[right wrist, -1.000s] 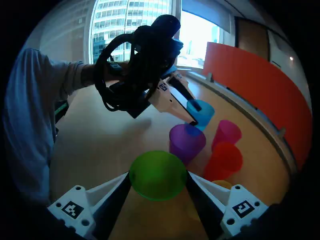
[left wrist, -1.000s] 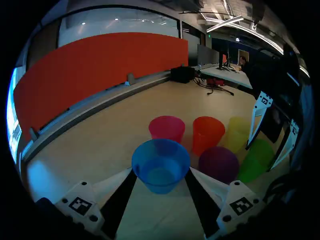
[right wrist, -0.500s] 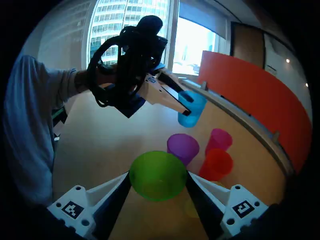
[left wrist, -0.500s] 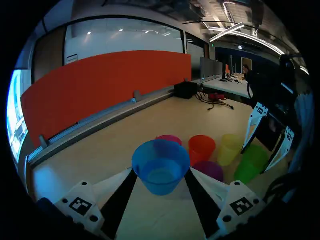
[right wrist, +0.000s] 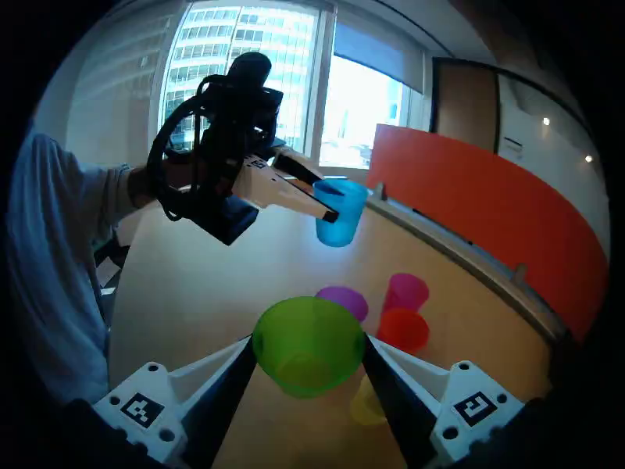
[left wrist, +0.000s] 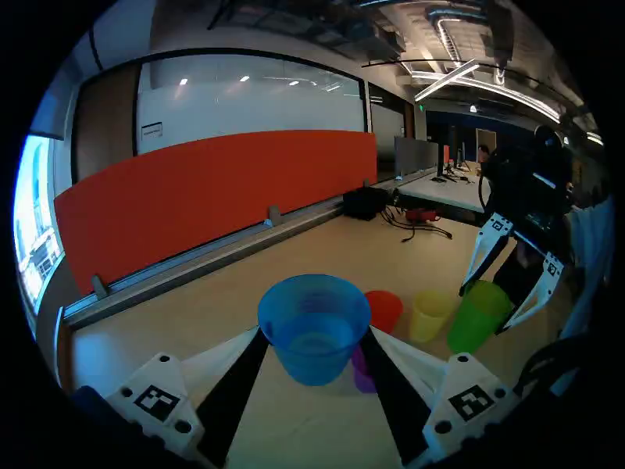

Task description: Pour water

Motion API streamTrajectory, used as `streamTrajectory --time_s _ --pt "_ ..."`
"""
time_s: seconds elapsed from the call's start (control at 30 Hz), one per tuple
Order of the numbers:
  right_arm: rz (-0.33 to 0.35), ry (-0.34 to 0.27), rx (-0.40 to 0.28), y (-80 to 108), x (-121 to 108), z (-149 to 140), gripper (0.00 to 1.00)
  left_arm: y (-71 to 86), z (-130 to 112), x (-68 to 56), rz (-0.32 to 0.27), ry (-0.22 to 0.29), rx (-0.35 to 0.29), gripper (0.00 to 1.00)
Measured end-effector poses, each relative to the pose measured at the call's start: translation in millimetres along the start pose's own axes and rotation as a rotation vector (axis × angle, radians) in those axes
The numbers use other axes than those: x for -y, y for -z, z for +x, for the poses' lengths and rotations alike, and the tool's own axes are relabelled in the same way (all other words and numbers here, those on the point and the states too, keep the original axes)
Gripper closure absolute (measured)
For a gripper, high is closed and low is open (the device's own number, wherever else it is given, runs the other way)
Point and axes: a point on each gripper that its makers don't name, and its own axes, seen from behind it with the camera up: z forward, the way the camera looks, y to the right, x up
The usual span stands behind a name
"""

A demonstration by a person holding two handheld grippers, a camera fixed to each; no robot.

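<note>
Left gripper (left wrist: 314, 344): clenched on the blue cup (left wrist: 314, 324), 1 finger on each side of its wall, just below the rim.
Blue cup: upright in the air above the table (right wrist: 180, 297), with what looks like water low inside.
Right gripper (right wrist: 308, 352): grasping the green cup (right wrist: 307, 344) in the same way, 1 finger on each side, mouth up and roughly level.
Green cup: clear of the table; I cannot tell whether there is any water in it.
Gap: in the right gripper view the blue cup hangs higher and farther off than the green one, well apart from it.
Cups below: 4 stand on the table toward its long edge under the orange wall (left wrist: 219, 187): purple (right wrist: 344, 301), red (right wrist: 402, 328), pink (right wrist: 406, 291), and yellow (right wrist: 366, 406) nearest, partly hidden by the green cup.
Step in hand: judging by the task, bringing the 2 raised cups together to pour from blue into green.
Doing it well: bring the blue rim just over the green mouth before tilting, tip slowly, keep the green cup level and steady, and keep both grips firm, since thin plastic walls may flex and slip.
Risk: tilting too early would spill onto the 4 cups or the table.
</note>
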Motion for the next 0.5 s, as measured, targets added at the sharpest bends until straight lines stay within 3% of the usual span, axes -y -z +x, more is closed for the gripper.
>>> streamTrajectory --time_s 0.5 --pt "-0.053 -0.025 -0.113 20.7 -3.9 29.4 0.06 32.5 21.1 -7.9 0.022 0.018 -0.078 0.18"
